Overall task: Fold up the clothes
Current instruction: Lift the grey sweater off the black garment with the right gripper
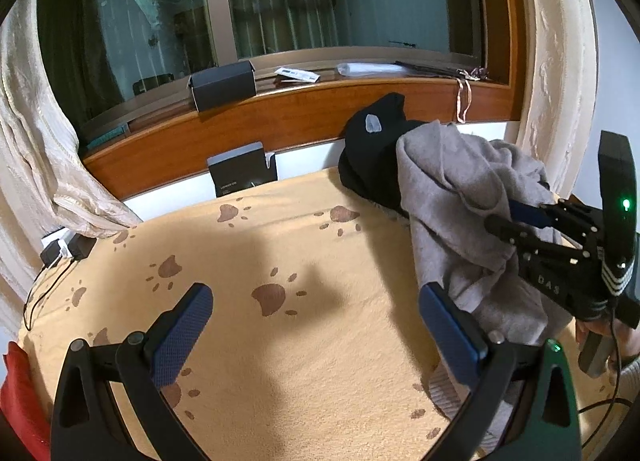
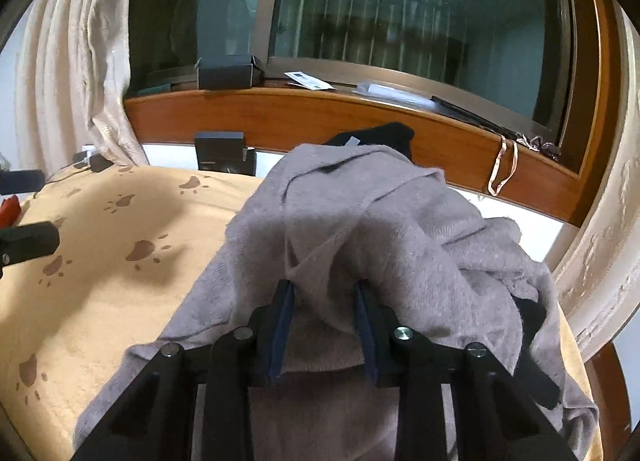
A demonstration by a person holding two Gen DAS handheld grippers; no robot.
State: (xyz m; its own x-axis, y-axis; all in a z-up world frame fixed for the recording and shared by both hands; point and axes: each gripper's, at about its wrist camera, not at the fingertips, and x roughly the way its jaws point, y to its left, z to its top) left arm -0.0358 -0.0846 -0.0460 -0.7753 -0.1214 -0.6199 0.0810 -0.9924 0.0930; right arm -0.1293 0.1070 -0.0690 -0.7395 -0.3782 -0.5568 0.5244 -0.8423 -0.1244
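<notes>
Because the right gripper (image 2: pixel 324 325) pinches only a bunched fold of the grey sweater (image 2: pixel 360 221) – heaped right of centre on the paw-print blanket (image 1: pixel 280 261) – it may slip or drag the black garment (image 1: pixel 372 149); left gripper (image 1: pixel 316 337) gapes empty.

A grey sweater (image 2: pixel 360 221) lies crumpled in a loose heap at the right side of the bed, one part spread flat toward the near edge. Behind it, touching it, a black garment (image 1: pixel 372 149) is bunched up and leans against the wall.
</notes>
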